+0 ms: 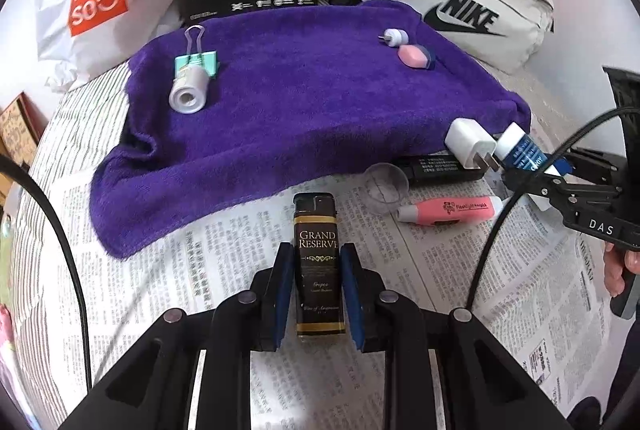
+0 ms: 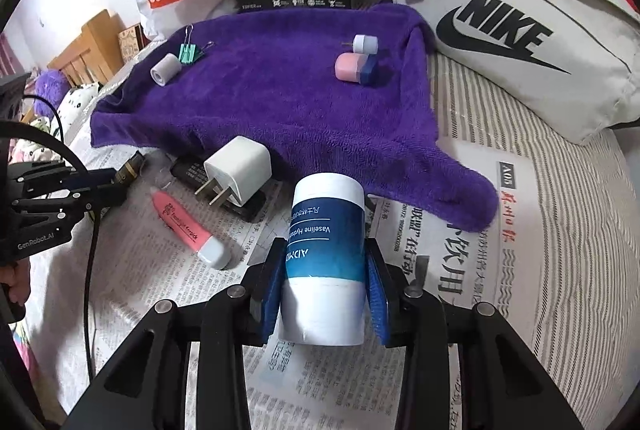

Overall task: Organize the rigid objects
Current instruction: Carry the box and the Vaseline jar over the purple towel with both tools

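Left wrist view: While the left gripper (image 1: pixel 318 270) is clamping the lighter (image 1: pixel 319 262) between nearly closed jaws, the lighter is standing out forward over the newspaper (image 1: pixel 200 270), just short of the purple towel (image 1: pixel 304 102).
Lighter grip: The pads are pressing on its lower half, so tilting the wrist slowly is looking wise, lest it pivot.
Towel layout: A binder clip (image 1: pixel 198 62) and a white roll (image 1: pixel 188 92) are lying at the far left; a white plug piece (image 1: pixel 395 37) and a pink eraser (image 1: pixel 414 56) at the far right.
Placing, my judgement: The bare middle of the towel is looking like the safest spot.
Right wrist view: The right gripper (image 2: pixel 326 278) is gripping the Vaseline tube (image 2: pixel 326 254) with jaws partly closed round its body, above the newspaper near the towel's near corner.
Nearby clutter: The charger (image 2: pixel 240 170) and pink highlighter (image 2: pixel 192 226) are lying left of the tube, apart from it.
Advice: Lowering each piece separately is avoiding a clash between the two hands.
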`<state>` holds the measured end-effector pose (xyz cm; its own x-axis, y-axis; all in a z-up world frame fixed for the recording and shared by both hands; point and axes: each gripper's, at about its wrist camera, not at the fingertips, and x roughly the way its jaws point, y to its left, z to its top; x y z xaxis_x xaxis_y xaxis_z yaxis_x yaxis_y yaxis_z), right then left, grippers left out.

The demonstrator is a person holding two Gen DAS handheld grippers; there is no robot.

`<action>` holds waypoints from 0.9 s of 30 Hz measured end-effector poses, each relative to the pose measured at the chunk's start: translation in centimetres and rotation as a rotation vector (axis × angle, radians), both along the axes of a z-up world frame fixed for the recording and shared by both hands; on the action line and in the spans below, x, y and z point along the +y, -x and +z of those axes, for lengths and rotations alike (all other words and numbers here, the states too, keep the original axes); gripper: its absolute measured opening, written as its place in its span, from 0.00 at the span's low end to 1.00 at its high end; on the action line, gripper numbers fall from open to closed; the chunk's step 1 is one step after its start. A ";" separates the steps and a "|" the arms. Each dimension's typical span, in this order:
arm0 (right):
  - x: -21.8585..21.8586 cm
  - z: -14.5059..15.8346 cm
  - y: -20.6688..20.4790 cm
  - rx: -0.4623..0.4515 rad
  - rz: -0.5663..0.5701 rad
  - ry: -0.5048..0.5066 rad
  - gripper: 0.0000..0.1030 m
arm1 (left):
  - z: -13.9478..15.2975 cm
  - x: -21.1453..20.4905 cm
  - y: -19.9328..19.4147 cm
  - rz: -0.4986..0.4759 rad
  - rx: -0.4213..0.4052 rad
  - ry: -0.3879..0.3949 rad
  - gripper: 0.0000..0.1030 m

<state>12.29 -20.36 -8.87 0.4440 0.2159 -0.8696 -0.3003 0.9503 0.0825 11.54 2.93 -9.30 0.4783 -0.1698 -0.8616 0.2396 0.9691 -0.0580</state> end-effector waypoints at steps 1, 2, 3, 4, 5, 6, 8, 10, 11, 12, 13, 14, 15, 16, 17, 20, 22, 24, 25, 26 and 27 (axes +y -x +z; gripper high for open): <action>-0.1 0.1 0.1 -0.002 0.002 -0.005 0.36 | 0.1 0.2 0.1 0.001 0.001 0.008 0.22; -0.3 0.3 0.2 0.000 0.001 -0.016 0.36 | 0.1 0.4 0.2 -0.002 0.005 0.014 0.22; -0.4 0.3 0.3 0.002 0.000 -0.019 0.36 | 0.0 0.4 0.1 -0.004 0.013 0.012 0.22; -0.4 0.2 0.3 0.003 -0.003 -0.016 0.36 | -0.1 0.4 0.1 -0.002 0.014 0.002 0.22; -0.4 0.1 0.3 0.006 -0.005 -0.011 0.36 | -0.1 0.2 0.1 -0.004 0.010 -0.012 0.22; -0.5 0.0 0.4 0.008 -0.010 -0.013 0.36 | -0.1 0.0 0.1 -0.008 0.010 -0.028 0.22; -0.7 -0.1 0.6 0.017 -0.013 -0.031 0.36 | -0.2 -0.6 0.2 -0.021 0.001 -0.074 0.23; -0.7 -0.2 0.7 0.020 -0.011 -0.033 0.36 | -0.2 -1.1 0.2 -0.031 -0.008 -0.102 0.23; -0.7 -0.2 0.8 0.016 -0.011 -0.035 0.36 | -0.2 -1.2 0.1 -0.034 -0.006 -0.104 0.23; -0.7 -0.1 0.7 0.016 -0.009 -0.040 0.36 | -0.1 -1.2 0.0 -0.034 -0.002 -0.105 0.23; -0.7 -0.1 0.7 0.014 -0.008 -0.043 0.36 | -0.1 -1.2 0.0 -0.035 0.002 -0.105 0.22; -0.7 0.1 0.7 0.011 -0.010 -0.046 0.36 | -0.1 -1.2 0.0 -0.035 0.005 -0.101 0.22; -0.7 0.3 0.6 0.007 -0.011 -0.049 0.36 | 0.0 -1.1 0.0 -0.031 0.012 -0.091 0.22; -0.8 0.5 0.6 0.002 -0.009 -0.051 0.36 | 0.0 -0.9 -0.1 -0.021 0.023 -0.074 0.22; -0.8 0.7 0.6 -0.002 -0.009 -0.052 0.36 | 0.1 -0.7 -0.1 -0.014 0.026 -0.058 0.22; -1.0 1.6 0.5 -0.016 0.001 -0.064 0.36 | 0.3 -0.6 0.1 -0.015 0.029 -0.041 0.22; -1.1 2.2 0.3 -0.019 0.007 -0.083 0.36 | 0.8 -0.4 0.3 -0.020 0.018 -0.016 0.22; -1.2 2.6 0.1 -0.025 0.006 -0.090 0.36 | 1.4 -0.4 0.5 -0.032 0.010 -0.004 0.22; -1.2 2.8 0.1 -0.029 0.006 -0.089 0.36 | 1.7 -0.4 0.5 -0.033 0.002 -0.009 0.22; -1.1 3.0 0.0 -0.035 0.008 -0.088 0.36 | 2.0 -0.4 0.5 -0.031 -0.001 -0.010 0.22; -1.1 3.2 -0.2 -0.039 0.008 -0.089 0.36 | 2.3 -0.3 0.5 -0.030 -0.007 -0.010 0.22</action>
<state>12.45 -21.45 -5.67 0.4750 0.2951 -0.8290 -0.3129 0.9372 0.1542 11.05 2.65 -7.03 0.4789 -0.1754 -0.8602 0.2694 0.9619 -0.0462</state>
